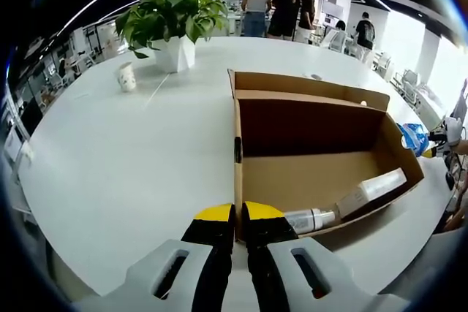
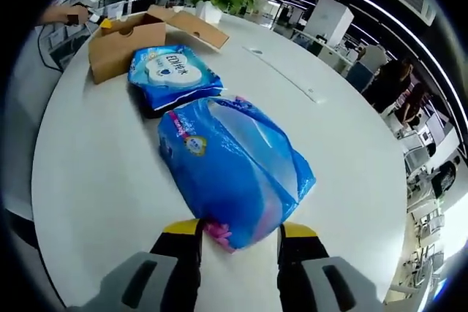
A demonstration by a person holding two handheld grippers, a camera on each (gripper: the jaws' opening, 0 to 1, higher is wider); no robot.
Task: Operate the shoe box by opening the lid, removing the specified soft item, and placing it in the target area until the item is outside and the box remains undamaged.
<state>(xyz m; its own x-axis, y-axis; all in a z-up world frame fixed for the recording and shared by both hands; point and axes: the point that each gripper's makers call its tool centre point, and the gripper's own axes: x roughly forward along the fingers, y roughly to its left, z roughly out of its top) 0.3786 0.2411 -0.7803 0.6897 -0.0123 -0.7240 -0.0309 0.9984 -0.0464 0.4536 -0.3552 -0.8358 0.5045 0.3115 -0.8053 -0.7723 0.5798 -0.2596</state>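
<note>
- Left gripper view: the open brown cardboard shoe box [image 1: 314, 147] lies on the big white round table [image 1: 124, 173], lid flap folded back on the far side.
- Inside the box, near the front wall, lie 2 white tubes: a long flat one [image 1: 371, 190] and a rounder one [image 1: 311, 219] just beside it.
- The left gripper [image 1: 240, 218] has its 2 yellow-tipped jaws pressed together, holding nothing, right at the box's near corner.
- Beyond the box stand a green leafy plant in a white pot [image 1: 174, 25] and a small paper cup [image 1: 127, 77].
- Right gripper view: the soft blue plastic pack with pink trim [image 2: 232, 169] is out of the box, lying on the table.
- The right gripper [image 2: 240, 237] has its jaws spread, 1 on each side of the pack's near end, not squeezing it.
- Between this pack and the box lies another blue pack with a white label [image 2: 173, 72].
- To do it well, I think: lift the right gripper straight up and away, so the pack stays flat.
</note>
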